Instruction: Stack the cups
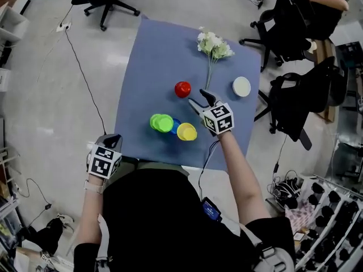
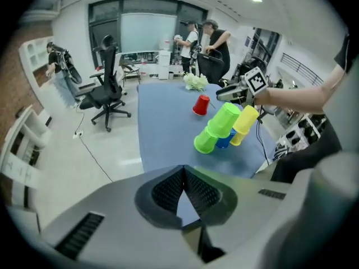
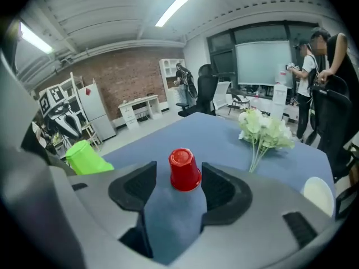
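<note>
Red cup [image 1: 182, 89] stands upside down mid-cloth on the blue cloth [image 1: 142, 61], just beyond the cluster of green, blue and yellow cups [image 1: 163, 123]. To take it cleanly, the right gripper [image 1: 198, 102] should reach further until both pads flank the cup's wall, then close gently. Its jaws are spread wide, apparently touching nothing. The left gripper [image 1: 113, 139], at the cloth's near edge, is pressed together, empty.
</note>
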Motion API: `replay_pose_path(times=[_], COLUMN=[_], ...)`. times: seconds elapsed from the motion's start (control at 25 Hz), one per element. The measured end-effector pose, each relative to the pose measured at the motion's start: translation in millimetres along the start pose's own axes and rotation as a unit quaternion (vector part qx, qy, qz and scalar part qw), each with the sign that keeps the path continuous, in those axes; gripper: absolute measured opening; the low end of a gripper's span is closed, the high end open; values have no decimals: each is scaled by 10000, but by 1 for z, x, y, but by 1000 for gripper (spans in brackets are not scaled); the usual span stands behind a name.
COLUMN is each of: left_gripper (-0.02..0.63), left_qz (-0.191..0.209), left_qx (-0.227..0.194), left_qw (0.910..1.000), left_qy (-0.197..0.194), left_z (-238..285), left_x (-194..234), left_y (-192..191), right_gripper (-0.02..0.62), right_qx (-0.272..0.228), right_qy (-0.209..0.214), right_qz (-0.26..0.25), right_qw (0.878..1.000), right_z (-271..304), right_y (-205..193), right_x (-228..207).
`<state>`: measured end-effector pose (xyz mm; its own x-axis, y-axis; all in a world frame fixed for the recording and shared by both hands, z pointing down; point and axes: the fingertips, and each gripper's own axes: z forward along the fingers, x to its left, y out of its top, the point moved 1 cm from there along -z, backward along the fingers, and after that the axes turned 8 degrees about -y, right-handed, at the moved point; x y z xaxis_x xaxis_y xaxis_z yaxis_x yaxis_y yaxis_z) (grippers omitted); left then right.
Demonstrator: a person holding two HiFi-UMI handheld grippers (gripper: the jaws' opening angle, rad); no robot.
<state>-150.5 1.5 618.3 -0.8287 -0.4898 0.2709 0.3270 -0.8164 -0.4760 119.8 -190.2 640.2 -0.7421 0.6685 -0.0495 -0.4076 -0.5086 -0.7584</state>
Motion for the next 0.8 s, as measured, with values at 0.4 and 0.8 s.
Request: replay_pose_path(times=[0.4,0.8], left_gripper=[12,12], left_qz=[-577,-647], left_qx=[-89,-233], left_qw=[9981,9976], left_qy=[190,67], left_z=[-8,-15], left_x=[1,2], left_y=[-17,-21], right_gripper=[258,219], right_qx=[325,293], right_qy=[118,-84], right_qz=[-287,-369], right_qw=[9990,9989], right_z=[54,45], right_y=[-4,8], right_x=[1,7])
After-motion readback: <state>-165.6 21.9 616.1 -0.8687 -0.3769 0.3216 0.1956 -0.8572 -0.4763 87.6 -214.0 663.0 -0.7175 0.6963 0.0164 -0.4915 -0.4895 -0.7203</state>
